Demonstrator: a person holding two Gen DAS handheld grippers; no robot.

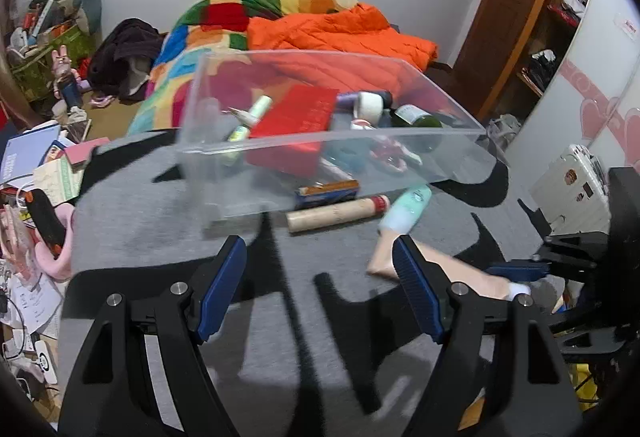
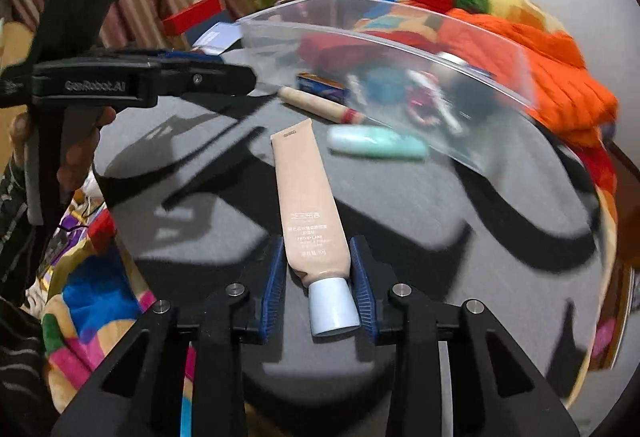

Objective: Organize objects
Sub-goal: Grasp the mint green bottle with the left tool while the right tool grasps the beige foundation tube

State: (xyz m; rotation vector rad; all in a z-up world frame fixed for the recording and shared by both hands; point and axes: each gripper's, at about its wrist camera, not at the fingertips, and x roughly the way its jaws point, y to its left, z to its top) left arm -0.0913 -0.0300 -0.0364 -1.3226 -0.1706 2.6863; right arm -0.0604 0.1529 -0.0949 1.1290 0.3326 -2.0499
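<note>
A clear plastic bin (image 1: 400, 141) (image 2: 400, 37) stands on a grey cloth-covered table (image 1: 168, 229) and holds a red box (image 1: 300, 117), bottles and small items. In front of it lie a beige roller (image 1: 336, 215) (image 2: 316, 105), a mint bottle (image 1: 408, 207) (image 2: 376, 143) and a beige tube (image 2: 308, 197) (image 1: 382, 257) with a white cap. My right gripper (image 2: 318, 271) has its jaws around the tube's cap end; the right pad touches it, the left stands slightly off. My left gripper (image 1: 320, 261) is open and empty, short of the bin.
A bed with a colourful quilt (image 1: 240, 9) and an orange jacket (image 1: 340, 33) lies behind the table. Clutter of papers and boxes (image 1: 36, 165) sits at the left. A white suitcase (image 1: 576, 181) stands at the right. The left gripper's body (image 2: 140, 81) shows at the upper left of the right wrist view.
</note>
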